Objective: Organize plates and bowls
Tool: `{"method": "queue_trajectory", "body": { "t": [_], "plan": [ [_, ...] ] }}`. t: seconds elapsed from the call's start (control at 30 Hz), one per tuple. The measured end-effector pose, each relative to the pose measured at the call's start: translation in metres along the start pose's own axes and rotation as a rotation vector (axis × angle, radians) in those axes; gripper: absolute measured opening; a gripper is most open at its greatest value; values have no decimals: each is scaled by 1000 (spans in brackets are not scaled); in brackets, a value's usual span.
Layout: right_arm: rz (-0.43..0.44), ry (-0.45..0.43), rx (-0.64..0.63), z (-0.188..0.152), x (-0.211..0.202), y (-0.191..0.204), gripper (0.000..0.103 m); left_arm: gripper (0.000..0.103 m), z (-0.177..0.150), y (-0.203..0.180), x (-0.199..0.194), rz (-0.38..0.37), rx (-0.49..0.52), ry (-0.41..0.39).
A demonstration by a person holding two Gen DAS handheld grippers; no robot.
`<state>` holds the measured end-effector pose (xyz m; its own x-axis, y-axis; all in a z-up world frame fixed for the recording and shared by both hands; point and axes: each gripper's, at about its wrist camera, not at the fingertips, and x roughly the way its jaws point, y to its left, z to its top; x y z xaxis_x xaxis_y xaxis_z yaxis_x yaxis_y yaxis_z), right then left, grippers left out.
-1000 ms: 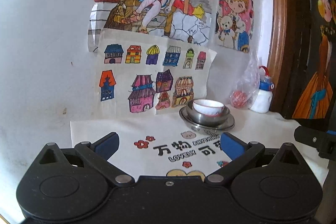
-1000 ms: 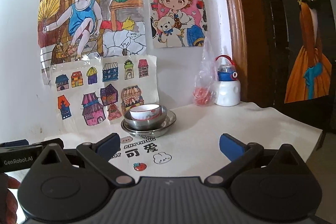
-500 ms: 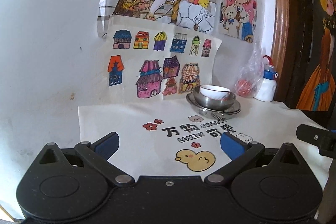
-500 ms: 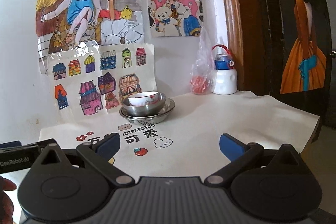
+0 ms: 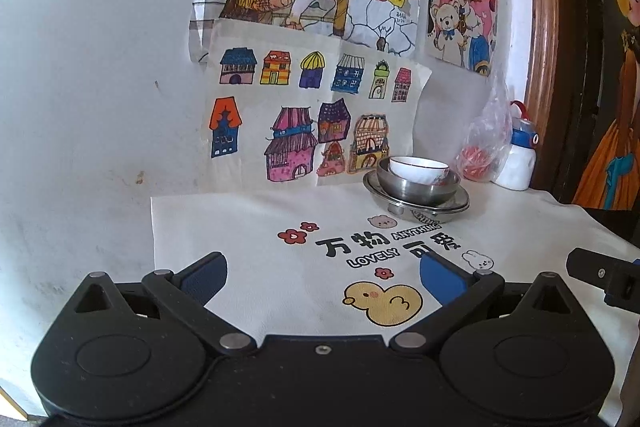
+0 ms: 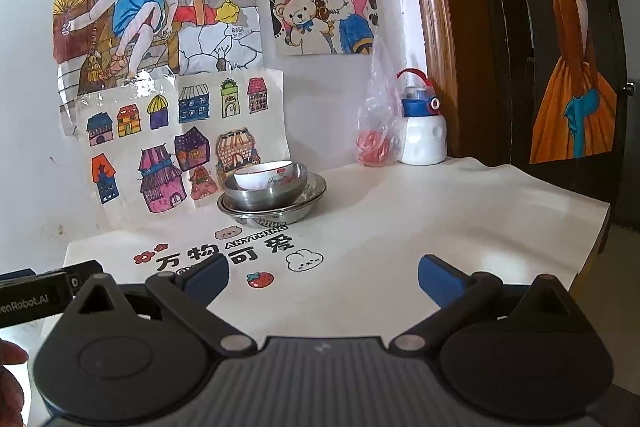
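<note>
Tableware sits stacked ahead of my left gripper (image 5: 322, 273) in the left wrist view: a white ceramic bowl (image 5: 418, 169) nests inside a steel bowl (image 5: 416, 187), which rests in a shallow steel plate (image 5: 416, 207). The stack is well beyond the blue fingertips (image 5: 438, 277) and a little right of the line between them, close to the wall. My left jaws stand wide apart with nothing between them, hovering over the white tablecloth (image 5: 248, 223) with its printed yellow duck (image 5: 384, 303) just ahead of the right finger. Right of the stack, further off, I see a clear plastic bag (image 5: 482, 143) with something red inside, touching or just beside a white bottle (image 5: 520, 163) with a blue and red cap. Children's drawings (image 5: 312, 115) hang on the wall behind the stack. At the right edge a dark piece of my other tool pokes in.

From the right wrist view, my right gripper (image 6: 322, 277) is likewise spread wide, holding nothing. Here the stack lies ahead and left of the midline: ceramic bowl (image 6: 264, 175) in steel bowl (image 6: 266, 191) in steel plate (image 6: 280, 209), well clear of both fingertips (image 6: 208, 277). The plate's near edge covers part of the lettering printed on the tablecloth (image 6: 440, 219). The plastic bag (image 6: 376, 131) and bottle (image 6: 422, 131) stand ahead and slightly right, against the wall by a wooden door frame (image 6: 436, 47). A printed strawberry (image 6: 260, 279) lies just ahead of the left finger
</note>
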<state>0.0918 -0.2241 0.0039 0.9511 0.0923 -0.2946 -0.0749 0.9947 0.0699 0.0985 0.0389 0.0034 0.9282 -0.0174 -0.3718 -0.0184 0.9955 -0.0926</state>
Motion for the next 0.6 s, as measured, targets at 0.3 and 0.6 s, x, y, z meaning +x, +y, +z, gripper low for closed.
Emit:
{"method": "queue_trajectory", "body": {
  "t": [0.3,0.6],
  "plan": [
    [-5,15,2,-2,8,1,103,102,1,-2,6,4,12,14],
    [-6,35,10,-6,15,1,103,102,-2,-1,12,2,6,32]
  ]
}}
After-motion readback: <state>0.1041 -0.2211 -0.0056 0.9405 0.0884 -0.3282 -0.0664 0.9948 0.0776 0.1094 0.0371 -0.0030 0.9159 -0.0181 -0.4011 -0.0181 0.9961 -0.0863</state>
